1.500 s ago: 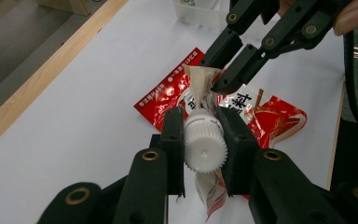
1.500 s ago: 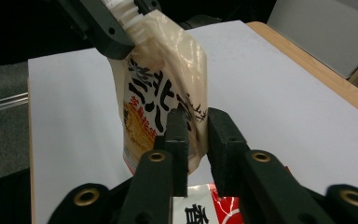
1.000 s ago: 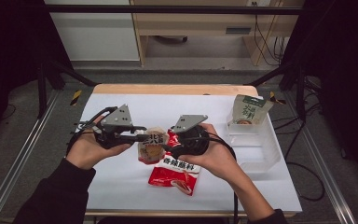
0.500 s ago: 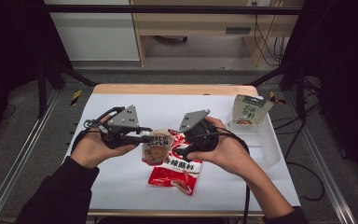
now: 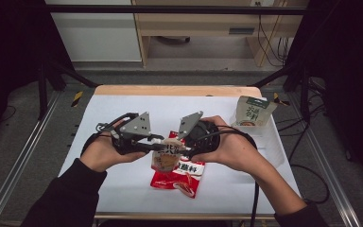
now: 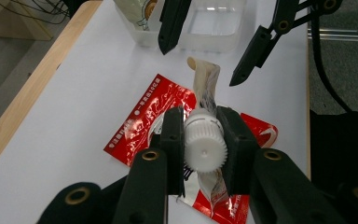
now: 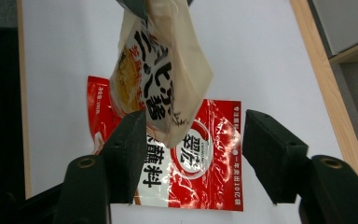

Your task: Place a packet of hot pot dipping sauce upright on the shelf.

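High view: both hands meet over the middle of the white counter (image 5: 123, 109), with the left claw (image 5: 157, 147) and right claw (image 5: 185, 150) facing each other across a small pouch (image 5: 166, 158).
Left claw: clenched on the pouch's white ribbed cap (image 6: 206, 144), one jaw on each side of it in the left gripper view.
Pouch: hangs in the air from that cap, above a red packet (image 5: 182, 174); its pale printed body (image 7: 161, 70) sags down between the right claw's jaws in the right gripper view.
Right claw: released; its jaws have just been closing, with the pouch's lower end between them, but a clear gap shows on the right side and the pads do not press it. In the left gripper view its two jaw tips stand apart on either side of the pouch's far end.
Red packet: flat on the counter, right under the pouch.
Bin: a clear bin (image 5: 269, 142) at the counter's right edge, with a green-topped bag (image 5: 254, 111) upright at its far end.
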### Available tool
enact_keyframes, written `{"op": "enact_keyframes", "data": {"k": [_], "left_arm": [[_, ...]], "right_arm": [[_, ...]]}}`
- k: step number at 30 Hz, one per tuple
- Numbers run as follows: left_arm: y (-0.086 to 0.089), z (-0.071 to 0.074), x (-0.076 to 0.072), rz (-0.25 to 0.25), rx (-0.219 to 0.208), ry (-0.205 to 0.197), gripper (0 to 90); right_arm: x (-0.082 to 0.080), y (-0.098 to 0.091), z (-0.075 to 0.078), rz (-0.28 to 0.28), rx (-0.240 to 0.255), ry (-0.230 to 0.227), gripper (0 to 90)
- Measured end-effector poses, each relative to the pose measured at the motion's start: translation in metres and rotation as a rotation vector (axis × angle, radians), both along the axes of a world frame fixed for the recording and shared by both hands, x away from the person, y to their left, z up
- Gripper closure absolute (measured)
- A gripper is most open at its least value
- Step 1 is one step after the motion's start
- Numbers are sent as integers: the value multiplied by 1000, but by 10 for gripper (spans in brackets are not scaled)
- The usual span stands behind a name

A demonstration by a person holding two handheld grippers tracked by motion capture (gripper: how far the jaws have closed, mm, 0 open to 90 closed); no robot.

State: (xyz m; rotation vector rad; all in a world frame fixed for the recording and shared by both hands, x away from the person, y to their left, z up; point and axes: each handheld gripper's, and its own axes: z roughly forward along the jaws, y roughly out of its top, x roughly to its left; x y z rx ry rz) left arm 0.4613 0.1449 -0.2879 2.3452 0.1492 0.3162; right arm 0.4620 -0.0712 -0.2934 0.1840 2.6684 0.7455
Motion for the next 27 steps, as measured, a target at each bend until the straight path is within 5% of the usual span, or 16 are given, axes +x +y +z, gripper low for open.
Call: {"op": "enact_keyframes", "data": {"k": [11,19,27], "left_arm": [[-8,-2,-4,-37,4,5,736],[-8,-2,-4,-39,-5,4,735],[-8,-6,-2,-21,-18,4,733]], "right_arm": [[2,14,3,57,-39,45,526],[0,15,-3,100,-72,45,749],[1,16,-1,73,-78,68,854]]}}
